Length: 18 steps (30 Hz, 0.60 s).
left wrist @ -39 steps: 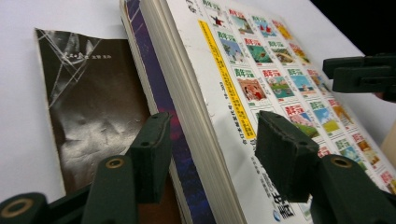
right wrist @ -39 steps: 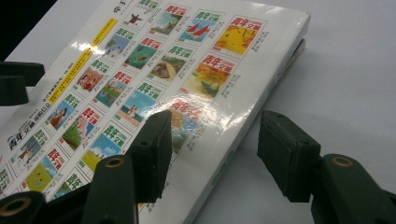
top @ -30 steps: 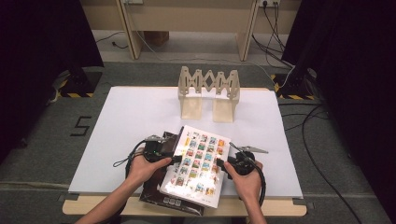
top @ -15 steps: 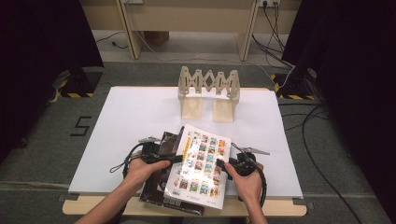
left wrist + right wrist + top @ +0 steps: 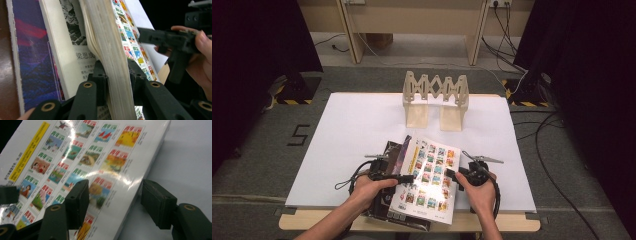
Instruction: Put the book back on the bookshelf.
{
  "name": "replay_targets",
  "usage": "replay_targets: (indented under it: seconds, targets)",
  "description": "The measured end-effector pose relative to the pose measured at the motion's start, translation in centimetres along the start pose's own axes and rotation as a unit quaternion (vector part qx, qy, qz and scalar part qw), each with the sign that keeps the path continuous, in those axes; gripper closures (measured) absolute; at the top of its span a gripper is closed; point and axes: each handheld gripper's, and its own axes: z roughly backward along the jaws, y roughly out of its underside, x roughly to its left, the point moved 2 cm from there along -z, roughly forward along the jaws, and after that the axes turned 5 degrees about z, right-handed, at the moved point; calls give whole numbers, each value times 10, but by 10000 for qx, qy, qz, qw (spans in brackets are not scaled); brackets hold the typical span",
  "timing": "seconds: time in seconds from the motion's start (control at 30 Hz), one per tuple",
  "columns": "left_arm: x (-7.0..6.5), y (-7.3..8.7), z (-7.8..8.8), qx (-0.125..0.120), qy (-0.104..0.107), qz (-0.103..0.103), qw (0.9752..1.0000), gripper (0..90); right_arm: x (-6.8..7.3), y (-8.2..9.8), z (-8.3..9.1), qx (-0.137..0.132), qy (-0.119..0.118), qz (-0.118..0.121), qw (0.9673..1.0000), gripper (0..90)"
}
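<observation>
A thick book (image 5: 428,176) lies open at the table's front edge, its back cover (image 5: 87,162) printed with small colour pictures facing up. My left gripper (image 5: 115,72) has just been closing, and its pads now press both sides of the raised page block (image 5: 107,45). In the high view the left gripper (image 5: 408,177) reaches in from the left over the dark front cover (image 5: 388,152). My right gripper (image 5: 117,200) stands open astride the book's right edge, one pad over the cover and the other over the table. It sits at the book's right side (image 5: 450,174).
A pale wooden folding rack (image 5: 435,100) stands at the far middle of the white table sheet (image 5: 352,125). The book overhangs the wooden front edge (image 5: 507,220). Cables trail on the floor at the right (image 5: 547,130).
The left gripper's jaws have drawn together onto the page block. The book's pictured half has shifted slightly. Both hands stay where they were.
</observation>
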Motion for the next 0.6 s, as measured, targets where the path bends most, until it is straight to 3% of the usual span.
replay_targets:
  seconds: [0.17,0.23,0.4,0.43,0.6]
  targets:
    - [0,-1,-3,-12,2,88,10000,738,-26,-24,-11,48,-12,-232,9997,398]
    - [0,-2,-4,-17,32,114,9999,740,-35,-30,-17,123,-156,-380,9991,395]
    - [0,-4,-5,26,24,133,9999,737,-44,-37,-27,216,-382,-558,9975,337]
    - [0,-4,-5,40,8,127,9999,736,-47,-39,-28,260,-465,-693,9962,351]
    - [-1,-6,-7,73,-15,67,10000,734,-50,-43,-29,327,-509,-747,9954,365]
